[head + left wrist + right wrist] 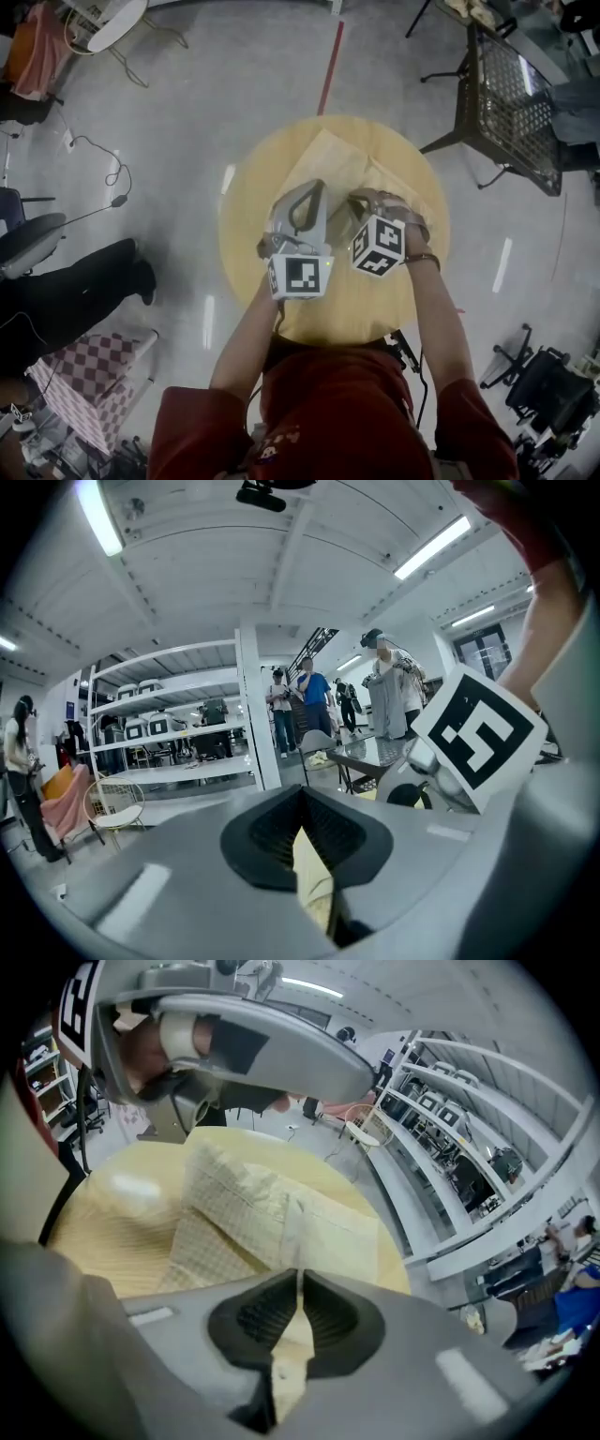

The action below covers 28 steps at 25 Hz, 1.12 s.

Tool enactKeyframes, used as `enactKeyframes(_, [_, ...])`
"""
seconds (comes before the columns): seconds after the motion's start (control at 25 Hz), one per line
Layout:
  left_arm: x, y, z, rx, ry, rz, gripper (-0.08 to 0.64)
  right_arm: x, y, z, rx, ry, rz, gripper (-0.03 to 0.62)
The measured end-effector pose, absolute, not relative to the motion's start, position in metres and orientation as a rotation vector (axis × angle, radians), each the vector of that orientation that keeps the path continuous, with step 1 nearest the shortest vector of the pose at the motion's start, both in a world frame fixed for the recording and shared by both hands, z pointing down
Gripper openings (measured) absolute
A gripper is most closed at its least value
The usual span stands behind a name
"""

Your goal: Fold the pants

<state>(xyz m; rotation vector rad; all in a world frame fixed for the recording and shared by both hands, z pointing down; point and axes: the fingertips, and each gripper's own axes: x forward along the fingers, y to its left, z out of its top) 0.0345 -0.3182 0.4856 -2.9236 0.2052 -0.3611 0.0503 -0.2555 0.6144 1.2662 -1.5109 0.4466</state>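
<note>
A: Head view: what lies on the round table (246, 220)?
B: The pale yellow pants (330, 161), over its far right part.
A: And the jaws?
B: Left gripper (304, 846) and right gripper (298, 1309) are each clamped tight on a fold of the fabric.

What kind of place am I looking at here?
Probably a lab or workshop hall: white shelving racks holding equipment, ceiling strip lights, and office chairs on a bare grey floor.
</note>
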Motion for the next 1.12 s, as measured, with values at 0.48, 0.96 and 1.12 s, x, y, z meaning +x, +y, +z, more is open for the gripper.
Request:
enactKeyframes(0.48, [0.024,-0.334,0.465,-2.897,0.279,-0.233,0.006,0.086,-0.316,0.590,1.292,-1.468,0.344,0.017])
enactKeyframes(0.96, [0.009,-0.330,0.474,-2.966,0.304,-0.196,0.006,0.122,-0.373,0.634,1.256,-1.408,0.371,0.018])
enactKeyframes(1.12, [0.004,-0.331,0.473,-2.981,0.318,-0.182,0.006,0.128,-0.377,0.649,1.246,-1.411,0.421,0.018])
